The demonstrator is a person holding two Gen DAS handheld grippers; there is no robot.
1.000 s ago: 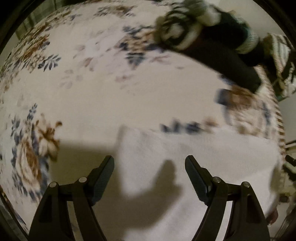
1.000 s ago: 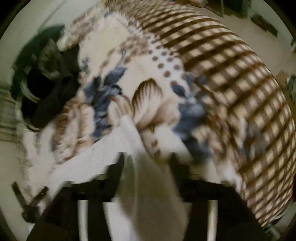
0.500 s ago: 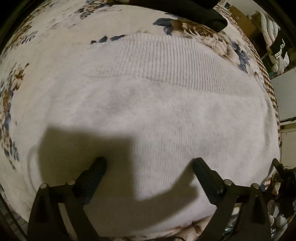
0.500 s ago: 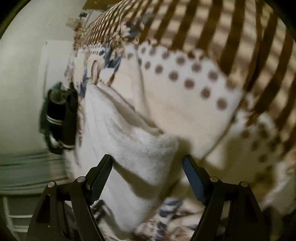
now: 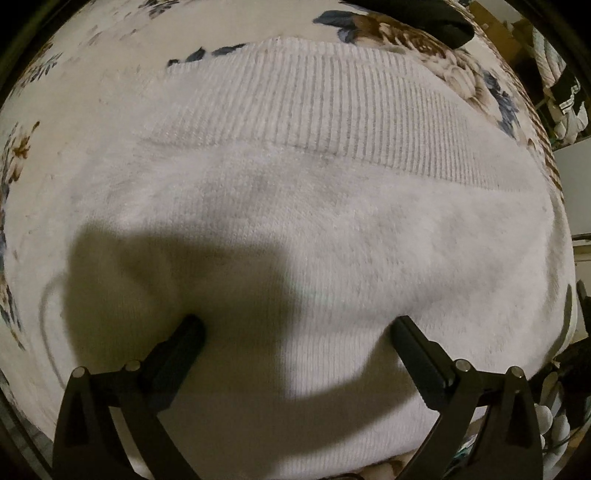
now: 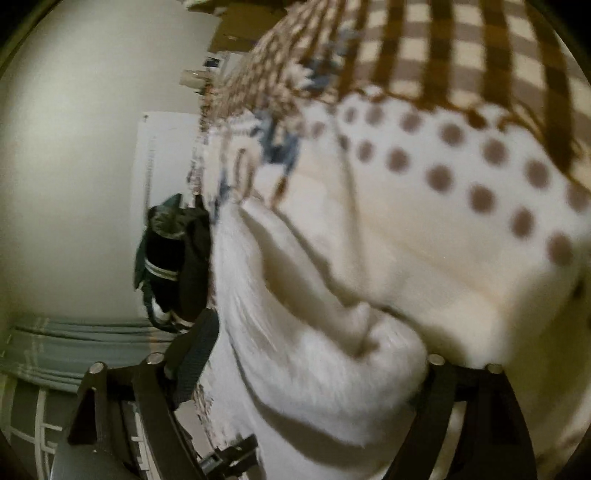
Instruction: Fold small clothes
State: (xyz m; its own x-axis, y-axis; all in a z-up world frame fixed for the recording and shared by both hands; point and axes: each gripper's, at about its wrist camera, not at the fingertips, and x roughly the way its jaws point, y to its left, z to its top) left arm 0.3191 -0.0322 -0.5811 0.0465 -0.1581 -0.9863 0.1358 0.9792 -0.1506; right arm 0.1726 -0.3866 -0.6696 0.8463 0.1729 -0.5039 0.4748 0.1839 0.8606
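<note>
White knitted garment (image 5: 332,229), fuzzy with a ribbed band along its far edge, lies spread flat on the floral-printed cream blanket (image 5: 92,103) directly under the left claw (image 5: 297,334). That claw points straight down at it, its jaws spread wide and opening, the tips resting on or just above the knit; nothing is pinched between them, and I cannot tell whether they touch. Its shadow falls on the fabric between and left of the fingers. Ahead of the claw, beyond the ribbed band, a dark garment (image 5: 424,18) lies on the blanket.

In the right wrist view the right claw (image 6: 314,343) is also spread and opening. A bunched fold of the same white garment (image 6: 325,369) sits between its jaws, covering the right fingertip, while the left finger (image 6: 195,350) stands clear of the cloth. Left of that finger lies a dark bundle of clothes with pale stripes (image 6: 170,266).

Compared with a second ago, the left claw has come from the bare blanket edge to over the garment's middle and has widened. The right claw, then closed around a hanging fold, has since let go and dropped low beside the blanket.
</note>
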